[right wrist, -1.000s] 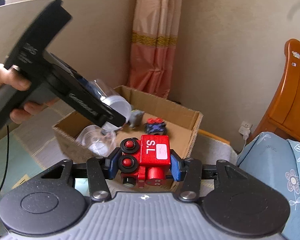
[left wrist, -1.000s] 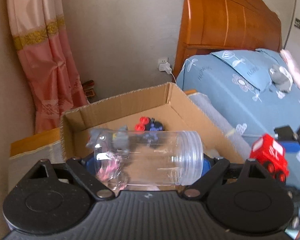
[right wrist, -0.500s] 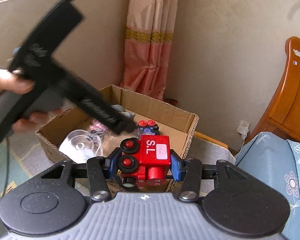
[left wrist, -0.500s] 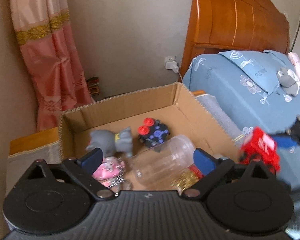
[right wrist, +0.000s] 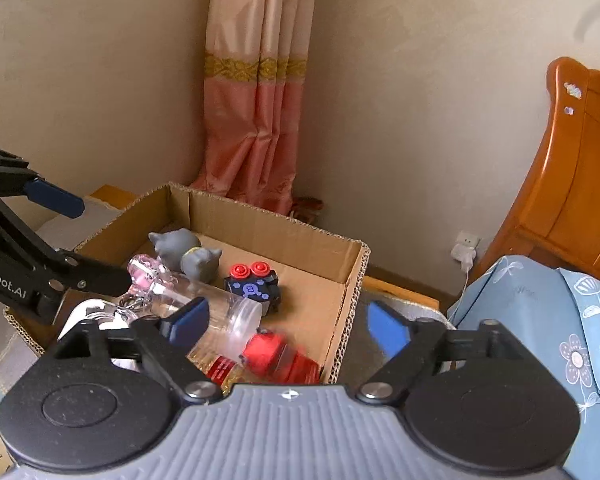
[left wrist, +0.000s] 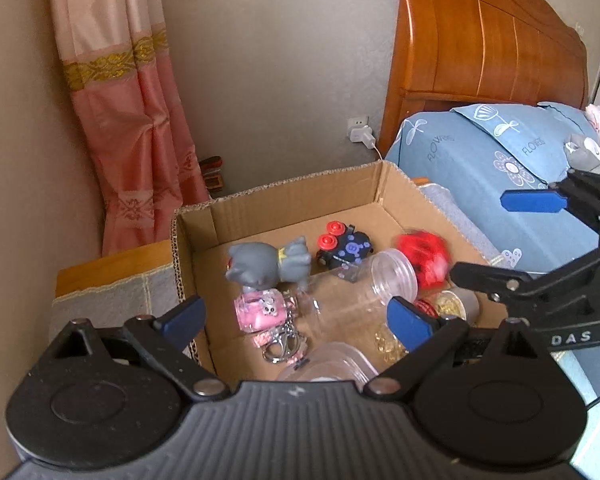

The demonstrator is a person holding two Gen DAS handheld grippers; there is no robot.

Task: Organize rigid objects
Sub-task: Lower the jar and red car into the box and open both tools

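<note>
Both grippers hang over the cardboard box (left wrist: 284,196) with their blue-padded jaws spread wide and nothing between them. Starting at the left, the left gripper (left wrist: 296,318) looks down into the near half of the box, where a pink keychain charm (left wrist: 262,312) lies just below a grey cat figure (left wrist: 266,266). Right of these a clear plastic jar (left wrist: 360,292) lies on its side, its long axis running from the near left up to the far right, open mouth toward the right wall. Behind it sits a small dark toy with red knobs (left wrist: 342,246). Further right is the red toy truck (left wrist: 422,258), blurred, so it looks to be tumbling or only just settling against the jar's mouth, inside the box near its right wall. A gold-filled little jar (left wrist: 454,306) sits just in front of it.

The right gripper (right wrist: 288,322) is directly above that corner; in its own view the truck (right wrist: 278,356) lies just below and between the spread fingers, so this hand is plainly the nearer one to it. The left gripper (right wrist: 72,240) shows at the left edge of that view, also spread.

I reckon the truck is as good as stowed, and the next piece must come from outside the box, which neither view shows.
</note>
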